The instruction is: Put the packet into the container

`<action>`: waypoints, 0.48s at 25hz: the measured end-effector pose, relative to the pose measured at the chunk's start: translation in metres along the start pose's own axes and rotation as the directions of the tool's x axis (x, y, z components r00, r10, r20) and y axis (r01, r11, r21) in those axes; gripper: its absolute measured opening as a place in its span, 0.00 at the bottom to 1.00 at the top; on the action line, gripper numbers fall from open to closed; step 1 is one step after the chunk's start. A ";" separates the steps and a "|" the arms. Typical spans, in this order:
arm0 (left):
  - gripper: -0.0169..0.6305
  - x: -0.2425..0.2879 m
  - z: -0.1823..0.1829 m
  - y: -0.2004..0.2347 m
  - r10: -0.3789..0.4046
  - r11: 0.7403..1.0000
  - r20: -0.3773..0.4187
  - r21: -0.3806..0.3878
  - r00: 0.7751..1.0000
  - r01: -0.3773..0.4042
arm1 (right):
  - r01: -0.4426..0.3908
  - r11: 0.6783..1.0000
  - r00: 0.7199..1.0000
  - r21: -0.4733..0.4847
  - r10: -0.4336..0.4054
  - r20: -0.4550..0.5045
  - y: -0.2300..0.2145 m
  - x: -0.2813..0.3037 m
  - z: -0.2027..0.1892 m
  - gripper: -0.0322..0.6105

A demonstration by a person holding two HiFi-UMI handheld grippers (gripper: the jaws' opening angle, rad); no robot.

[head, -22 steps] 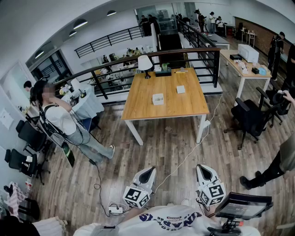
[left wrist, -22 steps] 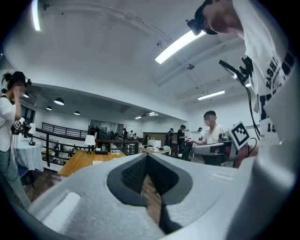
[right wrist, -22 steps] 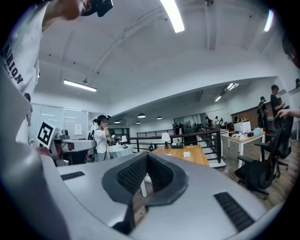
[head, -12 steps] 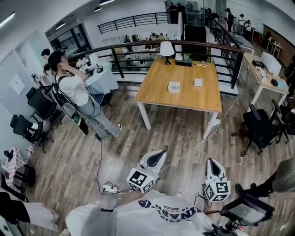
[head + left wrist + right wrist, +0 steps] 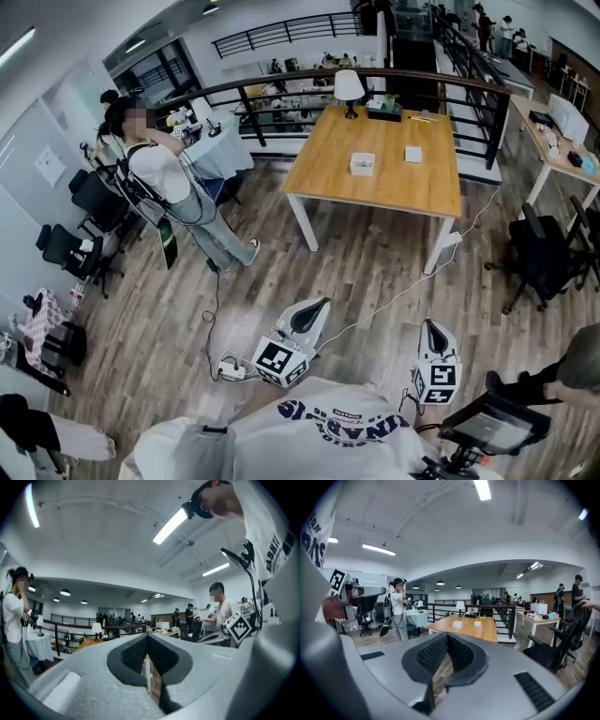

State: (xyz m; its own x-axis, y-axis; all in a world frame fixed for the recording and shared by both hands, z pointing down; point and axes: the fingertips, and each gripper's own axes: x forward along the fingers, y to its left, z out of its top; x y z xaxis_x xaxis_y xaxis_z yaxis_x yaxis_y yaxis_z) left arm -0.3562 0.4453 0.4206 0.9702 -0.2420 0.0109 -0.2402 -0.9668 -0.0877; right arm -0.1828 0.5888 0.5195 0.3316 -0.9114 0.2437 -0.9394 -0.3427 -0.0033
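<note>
Both of your claws, the left claw (image 5: 312,309) and the right claw (image 5: 433,329), are pressed together and empty over the floor (image 5: 272,281), well apart from the surface (image 5: 394,195) where a small flat white packet (image 5: 413,155) lies near the box-like container (image 5: 362,163); it looks light and soft, so pinch one edge gently.

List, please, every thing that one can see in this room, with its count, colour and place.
table: one, light wood, room centre
boxes: two, white, apart on the table
lamp: one, white shade, table's far edge
chairs: several, black, right of the table and along the left wall
power strip: one, white, on the floor
standing person: one, white top, left of the table
left claw: one, grey, shut, empty
right claw: one, grey, shut, empty
</note>
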 end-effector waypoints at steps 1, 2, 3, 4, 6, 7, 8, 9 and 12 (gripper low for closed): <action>0.02 0.005 -0.002 -0.005 0.009 0.998 -0.012 0.065 1.000 -0.008 | 0.004 1.000 1.000 -0.018 -0.004 -0.016 -0.009 0.003 -0.008 0.06; 0.02 0.009 -0.006 -0.011 0.019 0.993 -0.028 0.120 0.999 -0.015 | 0.015 1.000 0.999 -0.028 -0.016 -0.035 -0.018 0.005 -0.016 0.06; 0.02 0.012 -0.009 -0.016 0.022 0.989 -0.041 0.148 0.999 -0.015 | 0.029 0.999 0.998 -0.021 -0.030 -0.051 -0.027 0.005 -0.023 0.06; 0.02 0.013 -0.010 -0.022 0.014 0.989 -0.051 0.148 0.999 -0.006 | 0.040 0.999 0.997 -0.001 -0.040 -0.061 -0.035 0.004 -0.029 0.06; 0.02 0.013 -0.012 -0.032 -0.019 0.994 -0.061 0.106 0.998 0.026 | 0.043 0.999 0.997 0.032 -0.041 -0.069 -0.045 -0.002 -0.036 0.06; 0.02 0.014 -0.013 -0.035 -0.031 0.996 -0.062 0.082 0.998 0.036 | 0.041 0.999 0.997 0.032 -0.039 -0.072 -0.047 -0.004 -0.039 0.06; 0.02 0.017 -0.015 -0.036 -0.036 0.997 -0.064 0.063 0.997 0.040 | 0.041 0.999 0.996 0.028 -0.038 -0.075 -0.050 -0.004 -0.040 0.06; 0.02 0.021 -0.015 -0.036 -0.038 0.998 -0.064 0.053 0.997 0.041 | 0.041 0.999 0.996 0.025 -0.039 -0.077 -0.053 -0.003 -0.041 0.06; 0.02 0.035 -0.009 -0.043 -0.035 0.990 -0.067 0.137 0.997 0.044 | 0.036 0.998 0.997 0.049 -0.032 -0.072 -0.059 0.001 -0.041 0.06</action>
State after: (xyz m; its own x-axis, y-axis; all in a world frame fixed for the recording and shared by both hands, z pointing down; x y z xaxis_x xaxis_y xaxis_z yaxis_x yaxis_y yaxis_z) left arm -0.3120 0.4775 0.4334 0.9737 -0.2132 0.0806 -0.1909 -0.9561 -0.2223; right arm -0.1300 0.6172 0.5598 0.3544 -0.8812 0.3128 -0.9217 -0.3856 -0.0420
